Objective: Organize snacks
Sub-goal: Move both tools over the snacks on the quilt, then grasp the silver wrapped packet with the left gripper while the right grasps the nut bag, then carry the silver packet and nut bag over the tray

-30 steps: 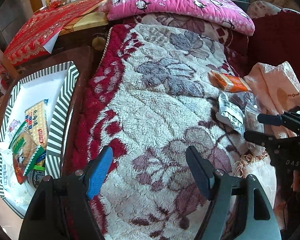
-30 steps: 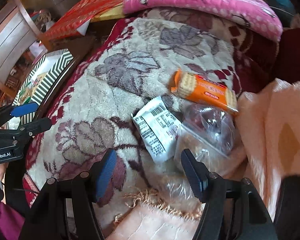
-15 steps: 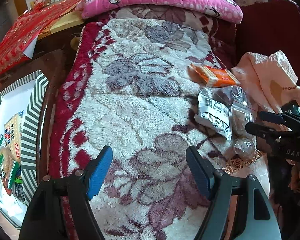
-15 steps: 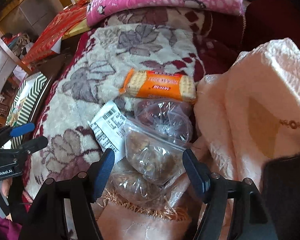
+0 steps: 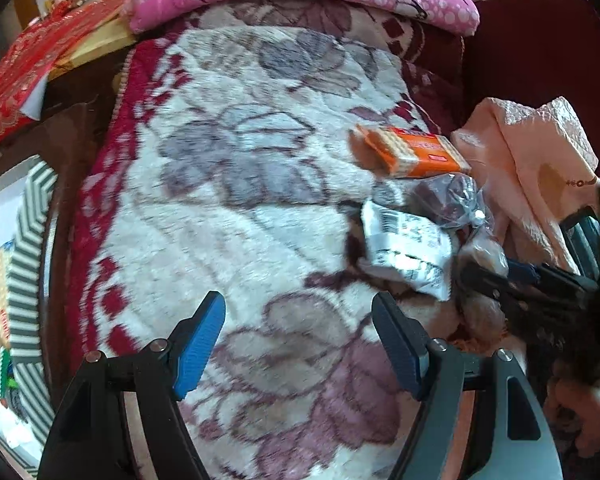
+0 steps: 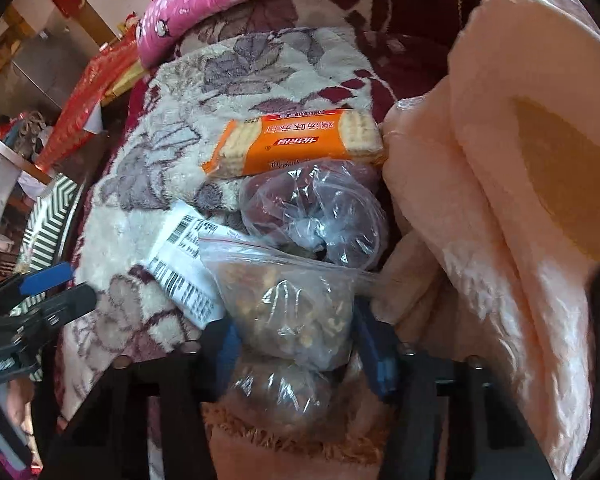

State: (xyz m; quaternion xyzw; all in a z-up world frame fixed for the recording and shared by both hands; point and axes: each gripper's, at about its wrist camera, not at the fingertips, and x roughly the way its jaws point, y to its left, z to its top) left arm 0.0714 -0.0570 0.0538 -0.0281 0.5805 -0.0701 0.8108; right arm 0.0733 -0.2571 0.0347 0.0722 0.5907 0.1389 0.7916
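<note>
Straddling nut bag (image 6: 296, 316), R gripper (image 6: 296, 340) low

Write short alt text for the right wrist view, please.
The right gripper has its fingers on both sides of a clear bag of brown snacks on a floral blanket. Behind it lie another clear bag and an orange cracker pack.

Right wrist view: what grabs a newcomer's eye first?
The clear bag of brown snacks fills the bottom centre, sitting between the right gripper's blue pads. Just beyond it lie a bag of dark red fruit and the orange cracker pack, all on the floral blanket.
</note>
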